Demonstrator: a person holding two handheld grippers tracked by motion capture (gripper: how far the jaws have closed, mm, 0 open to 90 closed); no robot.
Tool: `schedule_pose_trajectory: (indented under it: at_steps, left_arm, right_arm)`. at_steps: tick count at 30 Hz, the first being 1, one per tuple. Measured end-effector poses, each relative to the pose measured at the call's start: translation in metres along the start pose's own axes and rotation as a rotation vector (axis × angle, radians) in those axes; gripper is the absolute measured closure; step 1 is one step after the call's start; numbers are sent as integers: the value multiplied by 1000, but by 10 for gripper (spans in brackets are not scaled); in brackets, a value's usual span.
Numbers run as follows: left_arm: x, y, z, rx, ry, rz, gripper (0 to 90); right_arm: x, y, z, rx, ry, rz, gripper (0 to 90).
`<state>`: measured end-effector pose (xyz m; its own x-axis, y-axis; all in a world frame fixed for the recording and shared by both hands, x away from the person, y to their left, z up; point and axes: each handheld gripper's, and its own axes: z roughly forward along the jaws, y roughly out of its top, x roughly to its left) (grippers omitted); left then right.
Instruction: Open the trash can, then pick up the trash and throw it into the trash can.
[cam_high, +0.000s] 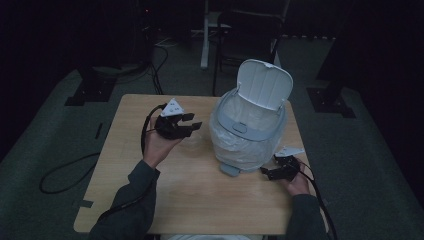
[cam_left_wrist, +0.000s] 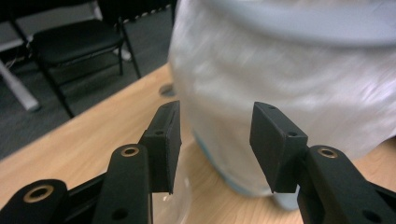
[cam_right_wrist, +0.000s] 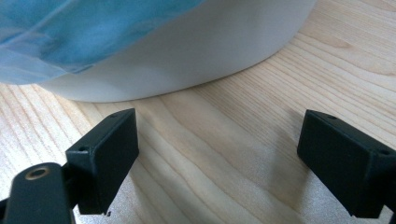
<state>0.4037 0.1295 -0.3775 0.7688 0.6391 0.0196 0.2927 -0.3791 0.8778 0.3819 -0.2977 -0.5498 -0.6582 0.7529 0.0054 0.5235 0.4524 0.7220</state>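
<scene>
While I watch from the high view, the biggest thing under me is the wooden table (cam_high: 190, 200), pale and dimly lit, with dark carpet around it and a black chair (cam_high: 250, 30) standing beyond its far edge. On the right half of the tabletop stands the white pedal bin (cam_high: 248, 135), its hinged lid (cam_high: 264, 83) tipped up and back, a grey ring clamping a clear plastic liner (cam_high: 235, 145) that drapes down over the outside of the body. A small grey pedal juts from its base toward my side.

My left gripper (cam_high: 192, 121) hangs above the table just left of the bin, jaws pointing at the bin's side. In the left gripper view its jaws stand released, parted with nothing pressed between the pads, and the liner-covered wall of the bin (cam_left_wrist: 289, 93) is blurred directly ahead of them. Low between the jaws something clear and glassy lies on the wood, too indistinct for me to name.

My right gripper (cam_high: 267, 172) rests low at the bin's near right corner, close to the base. In the right gripper view its jaws are spread wide and empty over bare wood grain, with the bin's white bottom edge (cam_right_wrist: 187, 60) just ahead and a fold of bluish liner (cam_right_wrist: 70, 32) hanging above it.
</scene>
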Motion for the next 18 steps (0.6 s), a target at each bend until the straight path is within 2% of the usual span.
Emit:
schedule_pose_trajectory:
  at_steps: [5,11,18]
  left_arm:
    - [13,-28,1,28,25,-65,530]
    - [24,-46,2,34,34,-114,522]
    - [23,-62,8,40,37,-129,511]
  right_arm:
    - [0,0,0,0,0,0,117]
    - [0,0,0,0,0,0,117]
    - [0,0,0,0,0,0,117]
